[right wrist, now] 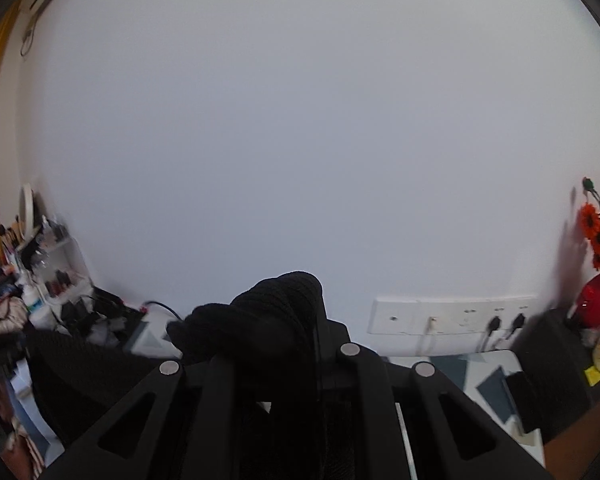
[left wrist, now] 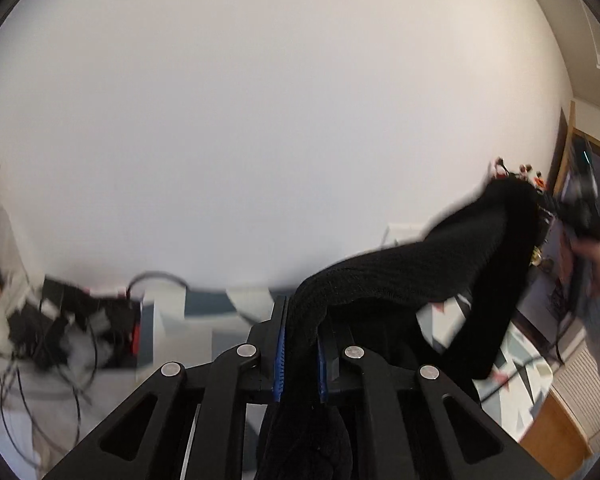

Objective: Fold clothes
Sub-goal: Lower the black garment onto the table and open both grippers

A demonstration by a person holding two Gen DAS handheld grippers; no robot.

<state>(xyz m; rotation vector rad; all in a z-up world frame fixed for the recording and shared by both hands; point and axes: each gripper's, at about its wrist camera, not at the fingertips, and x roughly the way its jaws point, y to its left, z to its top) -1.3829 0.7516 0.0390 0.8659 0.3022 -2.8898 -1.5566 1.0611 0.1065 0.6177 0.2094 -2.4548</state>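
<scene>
In the left wrist view, the left gripper (left wrist: 300, 344) has its blue-padded fingers (left wrist: 280, 354) clamped on a black knitted garment (left wrist: 420, 264). The fabric runs between the pads, bunches below them toward the camera, and stretches up and to the right in a taut band to the right gripper (left wrist: 556, 208), held by the person's hand (left wrist: 592, 264) at the far right. A second fold of it droops from that high end. The garment hangs in the air above the patterned worktop (left wrist: 528, 364); motion blur suggests it is being swung or shaken out.

In the right wrist view, the right gripper (right wrist: 300, 332) is closed on the same black knitted garment (right wrist: 268, 312), which is wadded over and between the fingers, hiding their tips. More cloth trails down to the left.

As a judgement, doing this well means keeping both grips firm and level, pulling apart evenly until the edge is straight, then lowering it flat onto the worktop without letting the drooping part twist under.
</scene>
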